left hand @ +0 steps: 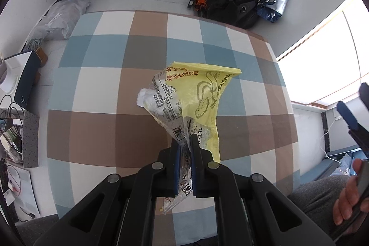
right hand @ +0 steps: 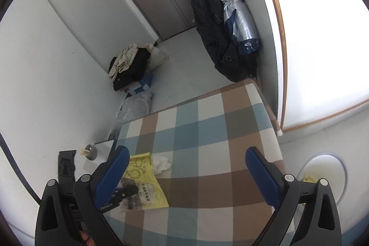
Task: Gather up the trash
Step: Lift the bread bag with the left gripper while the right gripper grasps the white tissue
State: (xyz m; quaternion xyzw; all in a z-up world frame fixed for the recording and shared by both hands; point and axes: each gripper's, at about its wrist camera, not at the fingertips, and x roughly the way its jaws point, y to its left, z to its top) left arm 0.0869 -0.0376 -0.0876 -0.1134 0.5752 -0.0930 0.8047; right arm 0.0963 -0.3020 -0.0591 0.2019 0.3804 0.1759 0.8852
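Yellow plastic wrapper hangs at the frame's centre, pinched by its crumpled end in your fully closed left gripper so it lifts clear of the checked tabletop, while your right gripper waits wide open, holding nothing.

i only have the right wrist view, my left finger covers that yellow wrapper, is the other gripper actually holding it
Observer: Yes. In the left wrist view the left gripper is shut on the yellow wrapper, pinching its crumpled clear end.
Operator: anything else under it
Observer: A crumpled white tissue shows just behind the wrapper's left edge, above the checked tablecloth.
Operator: and my gripper from over there
Observer: The right gripper sits at that view's right edge, nothing between its blue pads, well apart from the wrapper.
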